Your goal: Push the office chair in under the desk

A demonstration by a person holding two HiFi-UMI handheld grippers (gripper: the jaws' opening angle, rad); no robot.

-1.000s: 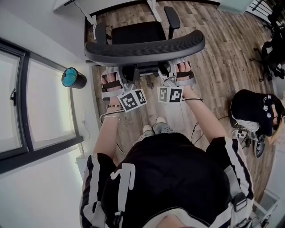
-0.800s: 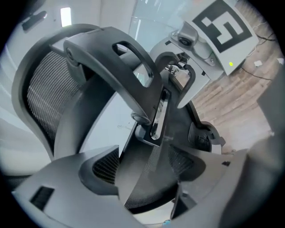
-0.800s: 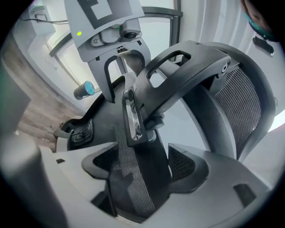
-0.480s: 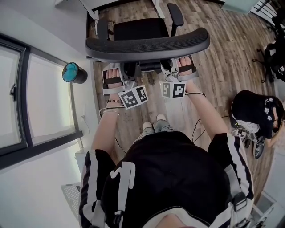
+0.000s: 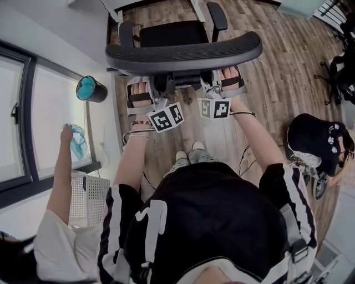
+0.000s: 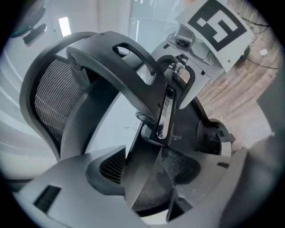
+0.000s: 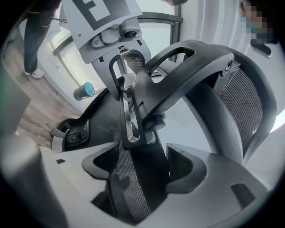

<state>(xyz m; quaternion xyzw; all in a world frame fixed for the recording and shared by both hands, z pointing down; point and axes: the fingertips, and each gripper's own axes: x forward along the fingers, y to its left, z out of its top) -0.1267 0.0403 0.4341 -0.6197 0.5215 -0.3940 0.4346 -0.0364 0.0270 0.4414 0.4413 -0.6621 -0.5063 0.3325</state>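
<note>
The black office chair [image 5: 183,54] stands with its mesh back toward me and its seat [image 5: 173,34] pointing at the white desk [image 5: 113,11] along the top edge. Both grippers reach in under the top of the backrest. The left gripper [image 5: 158,100] [image 6: 147,178] has its jaws closing, with the chair back's central spine [image 6: 147,151] between them. The right gripper [image 5: 209,91] [image 7: 142,169] is shut on that same spine [image 7: 133,178], which fills the space between its pads. In the head view the backrest hides both grippers' fingertips.
A blue-topped cylinder [image 5: 89,90] stands on the floor by the window wall on the left. At lower left a second person's arm [image 5: 61,177] reaches up beside a white basket [image 5: 89,199]. Another person [image 5: 319,138] and a black chair [image 5: 341,66] are on the right.
The chair and both grippers have shifted slightly toward the desk. A second person's arm and a white basket have come into view at lower left.
</note>
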